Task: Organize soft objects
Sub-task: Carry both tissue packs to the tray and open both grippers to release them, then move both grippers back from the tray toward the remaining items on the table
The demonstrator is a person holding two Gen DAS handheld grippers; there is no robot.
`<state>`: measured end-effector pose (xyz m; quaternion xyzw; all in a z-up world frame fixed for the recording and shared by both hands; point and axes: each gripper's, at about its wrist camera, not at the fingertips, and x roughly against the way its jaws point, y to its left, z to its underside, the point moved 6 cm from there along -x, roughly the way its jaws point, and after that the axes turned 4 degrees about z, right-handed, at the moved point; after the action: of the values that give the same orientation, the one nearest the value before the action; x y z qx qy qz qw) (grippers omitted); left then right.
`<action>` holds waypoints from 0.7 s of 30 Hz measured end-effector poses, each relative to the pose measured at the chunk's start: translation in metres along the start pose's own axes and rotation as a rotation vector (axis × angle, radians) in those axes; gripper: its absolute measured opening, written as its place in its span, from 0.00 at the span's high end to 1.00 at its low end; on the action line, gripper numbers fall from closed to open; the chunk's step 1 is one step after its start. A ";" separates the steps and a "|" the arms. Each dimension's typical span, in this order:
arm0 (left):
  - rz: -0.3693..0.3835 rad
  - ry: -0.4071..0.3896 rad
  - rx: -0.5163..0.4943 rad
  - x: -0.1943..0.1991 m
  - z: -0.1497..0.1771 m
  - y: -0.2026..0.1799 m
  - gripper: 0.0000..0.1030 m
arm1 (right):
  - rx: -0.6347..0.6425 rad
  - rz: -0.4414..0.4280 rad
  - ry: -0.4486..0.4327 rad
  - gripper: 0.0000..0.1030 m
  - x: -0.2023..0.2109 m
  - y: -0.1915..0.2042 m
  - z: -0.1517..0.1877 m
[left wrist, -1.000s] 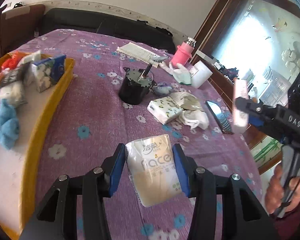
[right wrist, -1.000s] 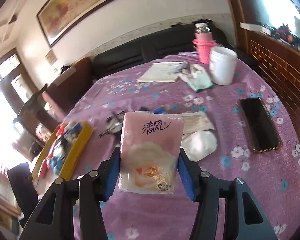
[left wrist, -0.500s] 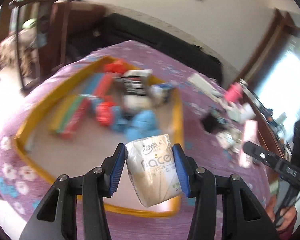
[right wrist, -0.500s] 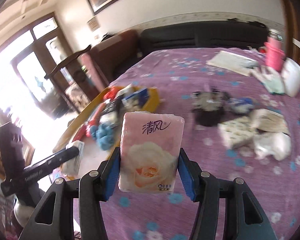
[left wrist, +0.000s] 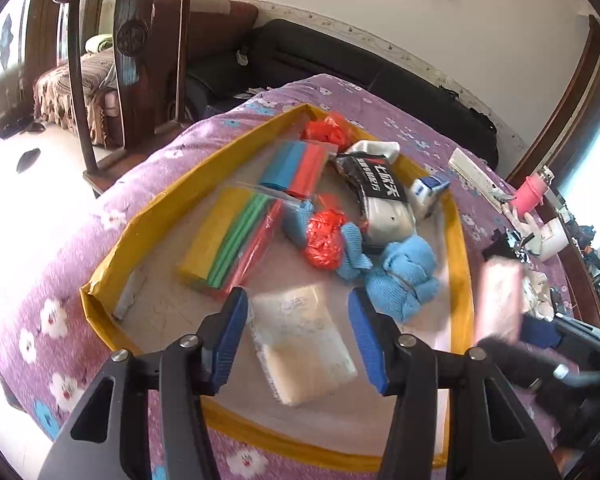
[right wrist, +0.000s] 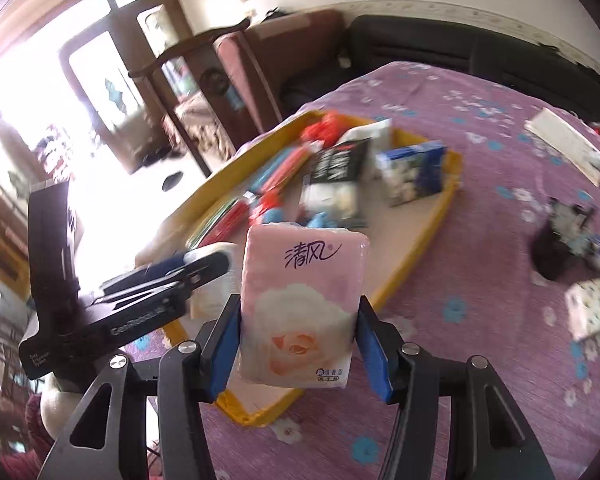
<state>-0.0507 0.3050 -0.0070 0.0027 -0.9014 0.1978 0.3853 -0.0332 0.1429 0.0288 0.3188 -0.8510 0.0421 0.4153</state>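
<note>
A purple flowered tablecloth (left wrist: 100,216) fills most of both views, and on it sits the yellow-rimmed tray (left wrist: 148,216), running from the centre to the lower edge of the left wrist frame. The tray looks to be the collecting place, which would explain why the soft things lie gathered inside it: the stacked coloured cloths (left wrist: 236,240) left of centre, a packaged white sock (left wrist: 384,200) upper middle, the blue knitted bundle (left wrist: 404,276) right of centre, a red crumpled bag (left wrist: 324,236) between them, and a blue-and-white tissue packet (left wrist: 428,192) by the far rim.

The left gripper (left wrist: 300,328) hangs over the tray's near end at the bottom centre of its frame. Its jaws have just been opening, and the cream tissue pack (left wrist: 304,340) sits between the pads with a gap on each side, blurred and tilted, so it reads as let go and dropping onto the tray floor.

The right gripper (right wrist: 300,336) stands at the bottom centre of its own frame, over the tray's near rim, and is clenched on the pink tissue pack (right wrist: 300,304), held upright by its two long sides, both pads pressed against it. I judge that it is carried this way to follow the cream pack into the tray. In the left wrist view the pink pack shows as a blur at the right edge.
</note>
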 end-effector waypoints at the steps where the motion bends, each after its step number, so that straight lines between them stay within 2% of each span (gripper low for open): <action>1: 0.008 -0.002 0.003 0.000 -0.002 0.001 0.40 | 0.013 0.002 0.011 0.42 -0.006 0.005 0.000; 2: 0.025 -0.008 0.015 0.002 -0.003 0.002 0.36 | 0.022 0.002 0.020 0.42 -0.010 0.009 0.000; 5: 0.079 -0.031 0.076 0.009 -0.006 0.011 0.34 | 0.046 0.009 0.051 0.42 -0.026 0.019 0.000; 9: 0.096 -0.052 0.119 0.019 -0.007 0.019 0.29 | 0.076 0.041 0.052 0.41 -0.034 0.024 0.001; 11: 0.096 -0.059 0.129 0.023 -0.007 0.022 0.27 | 0.101 0.072 0.042 0.33 -0.038 0.026 0.000; 12: 0.096 -0.063 0.133 0.026 -0.007 0.022 0.26 | 0.107 0.081 0.038 0.24 -0.039 0.026 0.000; 13: 0.095 -0.066 0.134 0.027 -0.007 0.023 0.26 | 0.109 0.084 0.032 0.18 -0.039 0.026 -0.001; 18: 0.081 -0.090 0.111 0.038 -0.010 0.014 0.25 | 0.105 0.073 -0.012 0.18 -0.023 0.022 -0.001; 21: 0.067 -0.118 0.088 0.048 -0.011 0.002 0.23 | 0.094 0.084 -0.058 0.13 -0.004 0.012 0.005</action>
<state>-0.0771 0.3180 0.0321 0.0010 -0.9126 0.2495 0.3240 -0.0413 0.1526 0.0250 0.3032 -0.8724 0.0898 0.3728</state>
